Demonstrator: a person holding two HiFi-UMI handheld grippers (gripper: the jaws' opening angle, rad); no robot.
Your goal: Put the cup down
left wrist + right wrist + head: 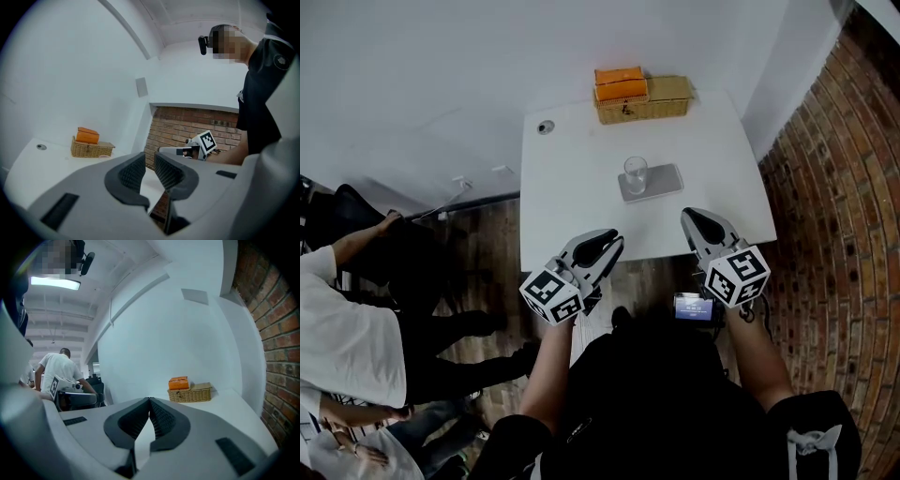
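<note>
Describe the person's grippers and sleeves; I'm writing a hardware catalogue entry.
The left gripper and right gripper share light grey moulded bodies with dark, ribbed inner faces on the jaws. Each carries a white cube printed with black square markers. The person wears a black short-sleeved top.
</note>
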